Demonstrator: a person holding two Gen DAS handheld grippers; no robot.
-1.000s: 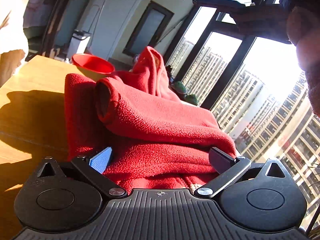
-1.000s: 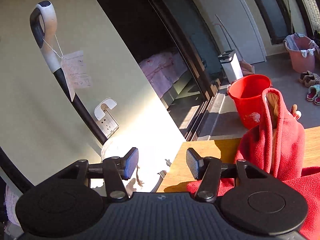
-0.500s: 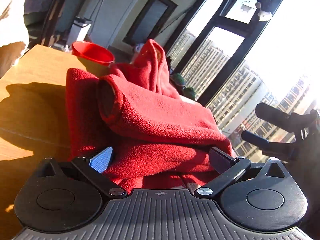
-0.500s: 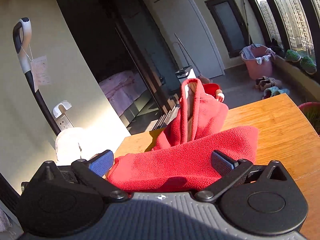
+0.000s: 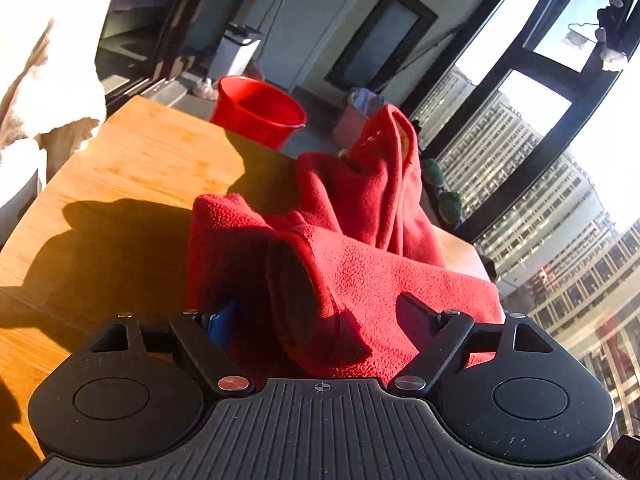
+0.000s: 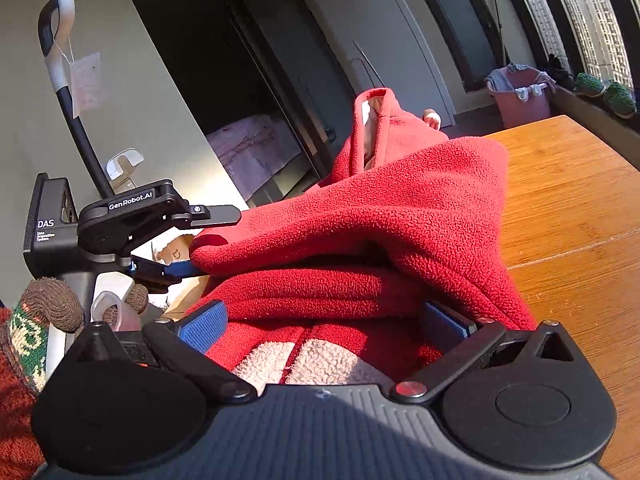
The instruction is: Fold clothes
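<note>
A red fleece garment lies bunched on the wooden table, one part standing up at the far end. It also fills the right wrist view, with pale lining showing near me. My left gripper is open, with thick folds of fleece between its fingers. In the right wrist view the left gripper stands at the garment's left side, fabric between its fingers. My right gripper is open, its fingers on either side of the garment's near folds.
A red bucket stands beyond the table's far edge. A pink basket sits on the floor by the windows. A black-and-white handle leans on the wall at left. Bare table lies to the right.
My right gripper has opened wide and come down from facing the wall to the garment's near folds. My left gripper has shifted, its view tilting, with fleece still between its fingers.
</note>
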